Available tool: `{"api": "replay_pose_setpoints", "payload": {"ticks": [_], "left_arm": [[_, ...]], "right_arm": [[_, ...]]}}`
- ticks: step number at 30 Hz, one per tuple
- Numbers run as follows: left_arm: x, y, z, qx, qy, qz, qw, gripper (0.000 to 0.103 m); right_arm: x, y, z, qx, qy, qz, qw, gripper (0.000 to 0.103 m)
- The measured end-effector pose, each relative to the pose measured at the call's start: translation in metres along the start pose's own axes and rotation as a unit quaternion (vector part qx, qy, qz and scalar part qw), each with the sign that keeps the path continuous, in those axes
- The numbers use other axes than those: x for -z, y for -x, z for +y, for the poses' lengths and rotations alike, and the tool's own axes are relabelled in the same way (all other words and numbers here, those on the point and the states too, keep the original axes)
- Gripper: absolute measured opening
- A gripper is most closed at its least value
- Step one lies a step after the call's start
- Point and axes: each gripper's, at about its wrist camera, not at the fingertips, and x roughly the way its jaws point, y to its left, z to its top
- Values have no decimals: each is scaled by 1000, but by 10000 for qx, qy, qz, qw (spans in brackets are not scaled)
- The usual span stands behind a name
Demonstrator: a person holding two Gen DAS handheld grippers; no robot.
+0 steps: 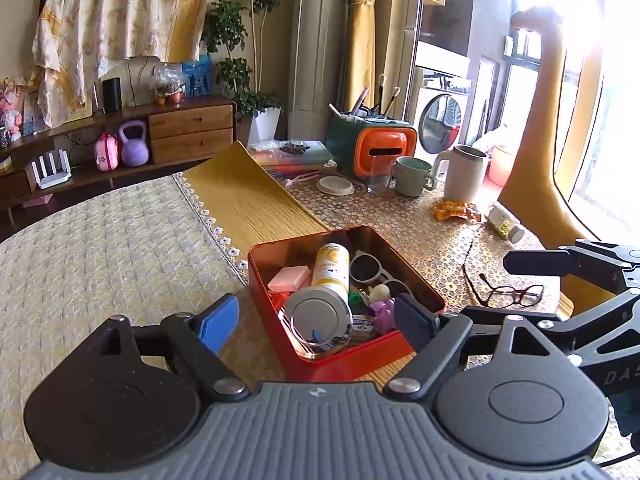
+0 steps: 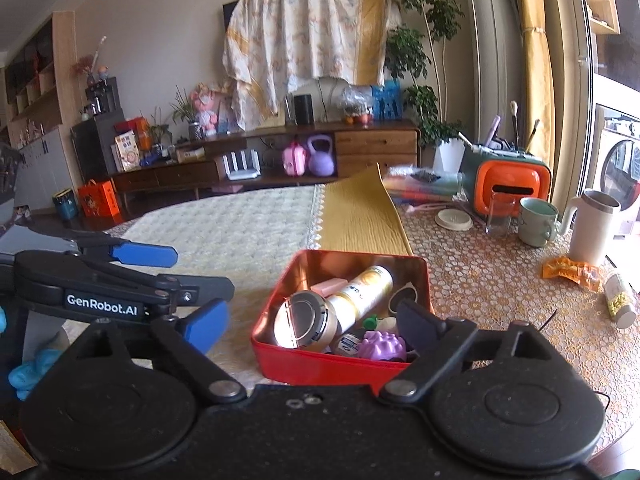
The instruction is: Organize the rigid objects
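A red tin box sits on the table, filled with a yellow-white can, a round metal tin, a pink block, white sunglasses, a purple toy and small items. My left gripper is open, its jaws standing on either side of the box's near part, empty. My right gripper is open over the box's near edge, empty. The left gripper also shows in the right wrist view.
Red-framed glasses lie right of the box. Farther back stand a white jug, green mug, glass, orange-green organizer, snack packet and small jar. A yellow cloth lies behind the box.
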Motion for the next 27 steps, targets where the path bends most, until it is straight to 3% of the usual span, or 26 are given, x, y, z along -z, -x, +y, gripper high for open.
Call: {"api": "replay_pose_setpoints", "payload": {"ticks": [10,15,27], "left_arm": [[14,12,-11,133,-1,-28,9999,87],[19,14,-11,228,73,-36,9997,102],[25,17,-18,203,6,-48,9998,102]], "right_arm": [[7,21,-1,-73,-125,-334,9993,103],[14,24,-6,-59,-385,-287,9988,103],[24,31,-15,-48,-809,-282,9963,103]]}}
